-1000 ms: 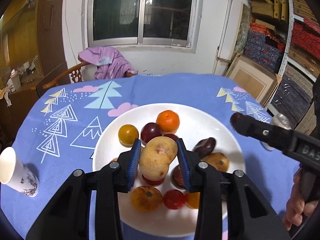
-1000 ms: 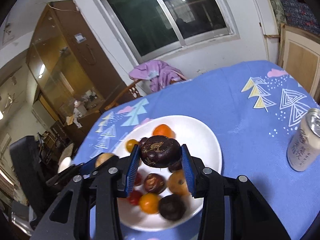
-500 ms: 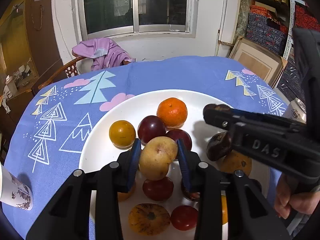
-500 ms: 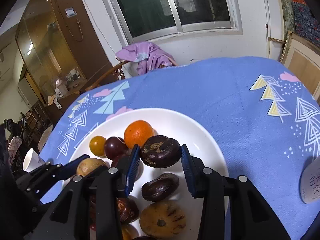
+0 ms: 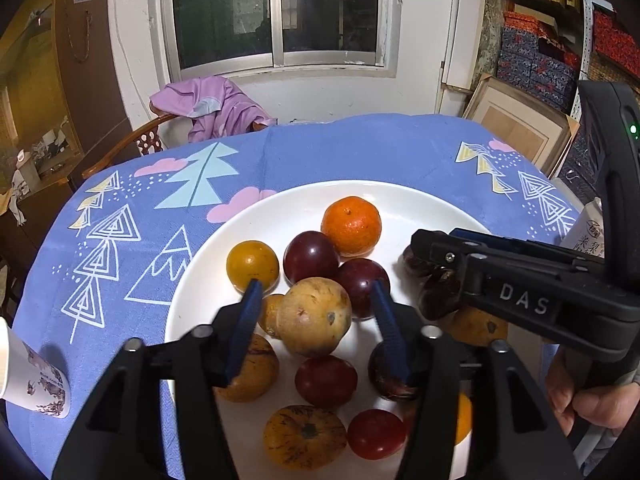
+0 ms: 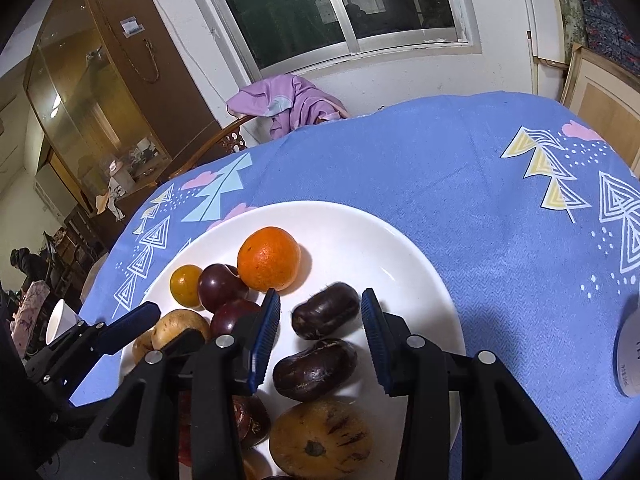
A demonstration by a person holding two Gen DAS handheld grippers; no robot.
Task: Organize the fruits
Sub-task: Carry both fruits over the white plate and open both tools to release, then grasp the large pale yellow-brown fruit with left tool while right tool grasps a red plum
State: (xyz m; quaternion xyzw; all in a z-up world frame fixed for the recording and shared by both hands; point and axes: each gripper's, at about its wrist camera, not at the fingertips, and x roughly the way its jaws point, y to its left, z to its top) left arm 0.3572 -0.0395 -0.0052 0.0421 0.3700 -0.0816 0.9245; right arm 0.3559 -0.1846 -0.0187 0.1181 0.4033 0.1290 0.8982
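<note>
White porcelain plate (image 5: 280, 208) at the middle of the blue tablecloth (image 5: 360, 148), loaded with what looked like every fruit in view; none seen lying off the plate on the cloth. Judged the gathering nearly finished, with only a withdrawal of both tools and perhaps some tidying left. Found the tan round fruit (image 5: 314, 316) resting near the plate's centre, against two dark red plums (image 5: 311, 256), with a mandarin (image 5: 351, 226) toward the plate's far side and a small yellow fruit (image 5: 252, 266) toward its left edge. Found the dark oblong fruit (image 6: 325, 316) lying on the right half of the plate, just beyond a second one like it. Hovered the left gripper (image 5: 316, 286) low over the plate's centre, jaws spread wide either side of the tan fruit with a gap at each pad, clamping nothing. Held the right gripper (image 6: 320, 294) over the plate's right half, angled down, jaws likewise parted around the dark oblong fruit without pressing it. Noted a paper cup (image 5: 24, 372) well left of the plate.
</note>
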